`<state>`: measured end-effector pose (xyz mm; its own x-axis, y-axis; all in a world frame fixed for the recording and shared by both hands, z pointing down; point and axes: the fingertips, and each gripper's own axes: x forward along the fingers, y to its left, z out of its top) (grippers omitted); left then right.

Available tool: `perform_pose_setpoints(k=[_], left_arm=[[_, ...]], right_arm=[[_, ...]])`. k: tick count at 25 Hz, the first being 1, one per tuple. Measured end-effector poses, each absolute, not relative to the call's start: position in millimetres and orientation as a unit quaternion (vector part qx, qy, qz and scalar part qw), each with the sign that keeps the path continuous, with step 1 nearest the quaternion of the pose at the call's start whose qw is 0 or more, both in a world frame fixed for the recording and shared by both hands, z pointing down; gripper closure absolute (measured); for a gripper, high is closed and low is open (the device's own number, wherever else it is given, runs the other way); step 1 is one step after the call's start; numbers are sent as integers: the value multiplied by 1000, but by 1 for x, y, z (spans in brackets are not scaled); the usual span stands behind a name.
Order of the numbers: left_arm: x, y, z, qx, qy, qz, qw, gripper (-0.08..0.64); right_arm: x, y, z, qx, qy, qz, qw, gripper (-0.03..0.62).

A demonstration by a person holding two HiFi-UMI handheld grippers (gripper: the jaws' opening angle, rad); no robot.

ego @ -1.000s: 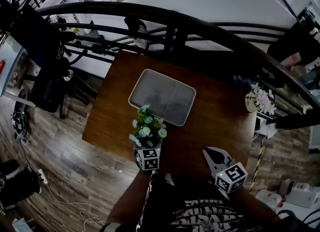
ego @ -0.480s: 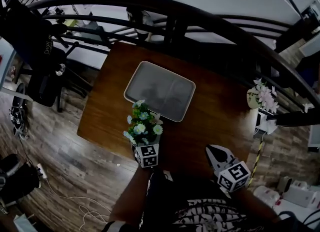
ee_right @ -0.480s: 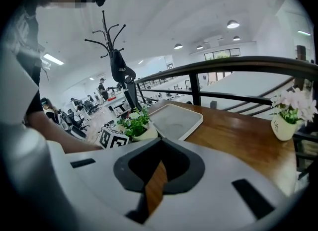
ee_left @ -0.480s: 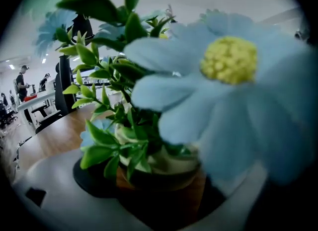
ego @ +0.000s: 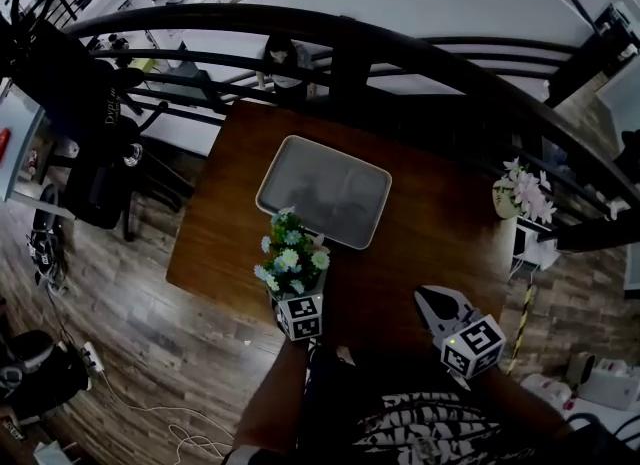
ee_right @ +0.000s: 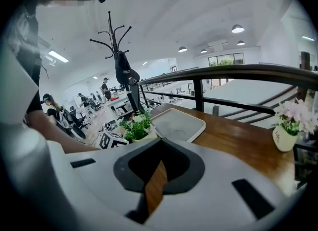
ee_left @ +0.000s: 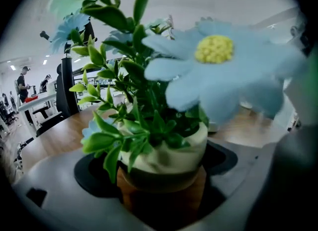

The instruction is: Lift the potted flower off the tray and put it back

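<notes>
The potted flower (ego: 292,256), blue and white blooms over green leaves in a cream pot (ee_left: 171,153), is off the tray, above the wooden table just in front of the tray's near left corner. My left gripper (ego: 294,291) is shut on the pot, one jaw on each side (ee_left: 164,185). Whether the pot rests on the table or hangs above it, I cannot tell. The grey tray (ego: 290,175) lies bare in the middle of the table, and it also shows in the right gripper view (ee_right: 191,125). My right gripper (ego: 440,305) is shut and holds nothing, low over the table's near right part (ee_right: 158,148).
The brown table (ego: 440,233) ends close to me and at the left. A second pot with pink flowers (ego: 520,196) stands off its right edge (ee_right: 287,125). A dark curved railing (ego: 400,58) runs behind the table. A coat stand (ee_right: 121,66) rises at the left.
The head view has shifted slightly. The flower stays in my left gripper beside the tray's near edge, and my right gripper has barely moved.
</notes>
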<state>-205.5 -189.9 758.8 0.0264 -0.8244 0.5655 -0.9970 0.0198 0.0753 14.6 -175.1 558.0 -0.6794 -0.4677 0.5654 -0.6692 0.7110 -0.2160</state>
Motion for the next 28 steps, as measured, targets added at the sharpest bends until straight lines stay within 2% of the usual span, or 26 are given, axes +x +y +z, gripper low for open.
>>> perform_pose_setpoints(k=[12,19,28], left_arm=[[-214,-179,722,692,-673,171,199,83],[-228,-233,672,692,-682,156,176,83],[-229,-316,660,701,-679,149,160,83]], right_arm=[[-5,-171,549,309,-901,203,229,600],[-5,-189,545,321,-900,203,213,600],[22,-209,554,351,-884,223,213,600]])
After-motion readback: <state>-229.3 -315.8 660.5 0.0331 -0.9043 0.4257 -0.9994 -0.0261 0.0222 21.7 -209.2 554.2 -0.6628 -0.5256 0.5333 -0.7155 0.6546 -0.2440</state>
